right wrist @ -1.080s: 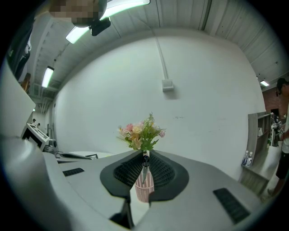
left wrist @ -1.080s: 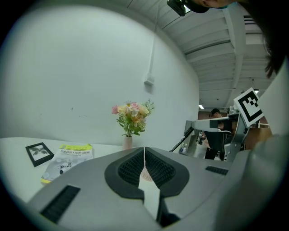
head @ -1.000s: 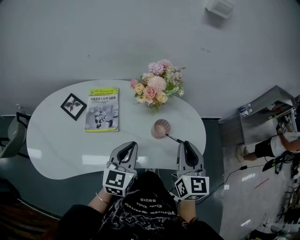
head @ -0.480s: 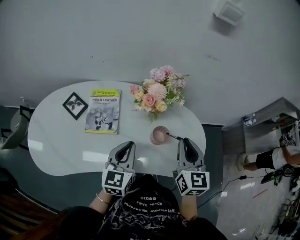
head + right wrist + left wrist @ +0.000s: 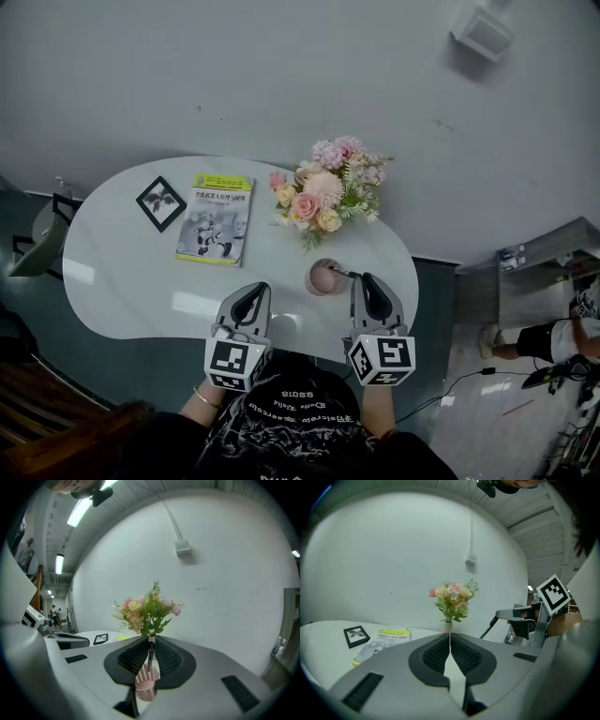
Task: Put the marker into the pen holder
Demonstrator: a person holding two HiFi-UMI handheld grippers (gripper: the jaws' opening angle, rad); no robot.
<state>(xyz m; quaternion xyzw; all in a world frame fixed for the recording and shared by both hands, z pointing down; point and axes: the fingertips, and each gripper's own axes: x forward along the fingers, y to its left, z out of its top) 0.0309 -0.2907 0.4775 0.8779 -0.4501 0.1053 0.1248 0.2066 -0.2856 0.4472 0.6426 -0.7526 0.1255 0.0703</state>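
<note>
Right gripper [image 5: 366,279] clenched on the marker [image 5: 343,274]: in the right gripper view the pads pinch the dark barrel [image 5: 150,654], which hangs between them, tip down. Pink slotted pen holder [image 5: 322,279] stands on the white table [image 5: 112,281] near its near edge, just left of that gripper. The marker's free end lies over the holder's right rim; from the right gripper view it seems to reach the mouth of the cup [image 5: 146,685], but how far in is unclear.

Left gripper [image 5: 255,290] sits over the near table edge, left of the holder, jaws pressed together with nothing between.

Farther back: bouquet [image 5: 328,190] just beyond the holder, booklet [image 5: 216,232] to its left, framed picture [image 5: 161,202] at far left.
</note>
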